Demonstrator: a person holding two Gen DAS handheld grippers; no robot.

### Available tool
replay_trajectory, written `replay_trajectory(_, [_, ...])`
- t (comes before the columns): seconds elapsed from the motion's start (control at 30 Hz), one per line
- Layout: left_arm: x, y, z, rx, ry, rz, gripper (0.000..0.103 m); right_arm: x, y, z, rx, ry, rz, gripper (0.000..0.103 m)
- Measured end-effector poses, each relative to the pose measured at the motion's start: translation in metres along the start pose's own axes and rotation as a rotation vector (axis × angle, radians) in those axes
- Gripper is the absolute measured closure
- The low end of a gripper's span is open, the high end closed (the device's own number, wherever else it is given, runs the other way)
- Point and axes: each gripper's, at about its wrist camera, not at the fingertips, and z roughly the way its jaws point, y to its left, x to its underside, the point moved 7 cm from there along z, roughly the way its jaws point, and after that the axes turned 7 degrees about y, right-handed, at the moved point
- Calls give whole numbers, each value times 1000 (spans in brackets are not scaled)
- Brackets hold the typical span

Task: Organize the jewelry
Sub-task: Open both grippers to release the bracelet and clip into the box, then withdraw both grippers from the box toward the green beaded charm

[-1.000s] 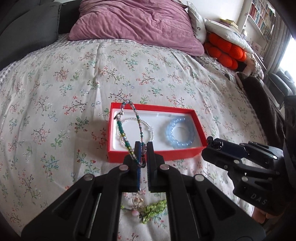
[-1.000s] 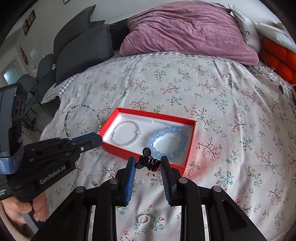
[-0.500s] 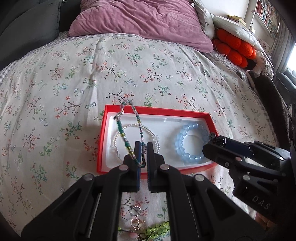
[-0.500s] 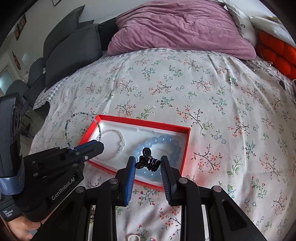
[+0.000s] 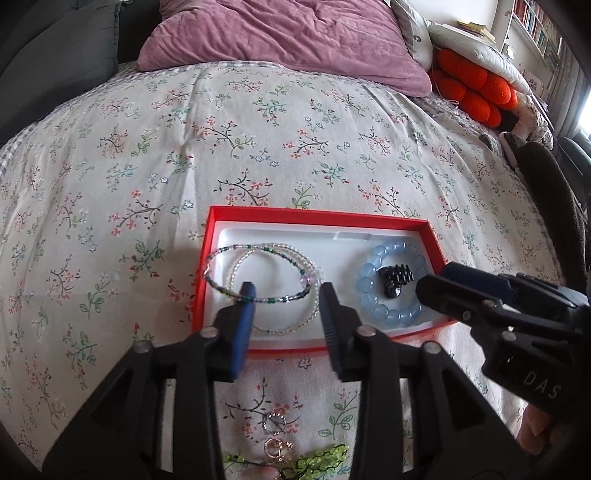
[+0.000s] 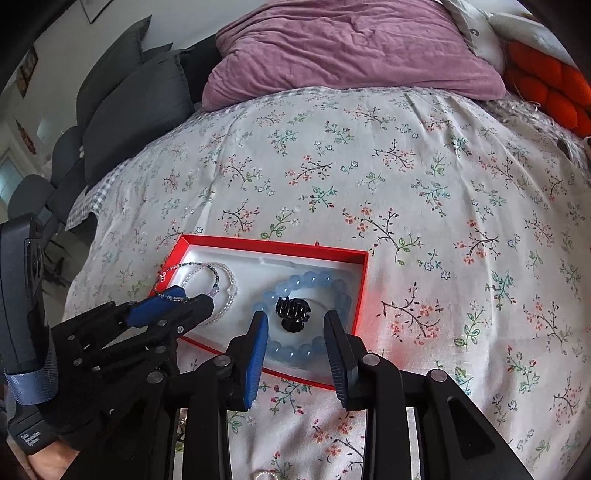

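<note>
On the floral bedspread (image 5: 155,155) lies a shallow red box (image 5: 317,214) with a white lining, nearer the near edge of the bed than the pillows. In its left half sits the multicolour seed-bead bracelet (image 5: 218,286), lying flat and overlapping a clear bead bracelet (image 5: 314,295) — the two rings cross each other. The left gripper (image 5: 286,293) hovers just over that left half with its jaws parted to a middling gap; they have just been opening, and nothing is pinched between the blue pads, the seed-bead ring lying below them in the box.

In the right half of the box rests the pale blue chunky bead bracelet (image 6: 306,280), and inside its ring lies a small black claw hair clip (image 6: 293,312), free on the white lining. The right gripper (image 6: 295,325) is poised above it, jaws at a moderate spread — they have just been opening too — and the pads stand clear on either side of the clip.

On the near side of the box, loose on the bedspread, lie small ring-shaped trinkets (image 5: 275,424) and a green bead strand (image 5: 321,458). At the far end a mauve pillow (image 5: 280,33) rests on the bed, with an orange bobbled cushion (image 5: 472,88) to its right.
</note>
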Motion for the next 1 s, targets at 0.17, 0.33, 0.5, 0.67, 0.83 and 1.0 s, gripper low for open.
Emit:
replay_trajectory(0.17, [4,3,-14,-20,-15,19,48,2,4,-16,2,-25,-21,63])
replay_trajectory(0.33, [13,10,-29,-43,-22,34,36,6,10,-33,8,-52,-54,47])
replay_trajectory(0.5, [24,17,-39,-41,-6,17,22,15,11,-42,33,-46,-58,38])
replay_trajectory(0.67, [41,20,-42,-56,37,16,16,30,7,-42,83,-9,-51,33])
replay_trajectory(0.83, [61,25,-43,-62,69,-7,3,47,6,-41,114,18,-57,23])
replay_trajectory(1.0, [78,32,-45,-61,96,-47,2,66,4,-40,144,49,-53,18])
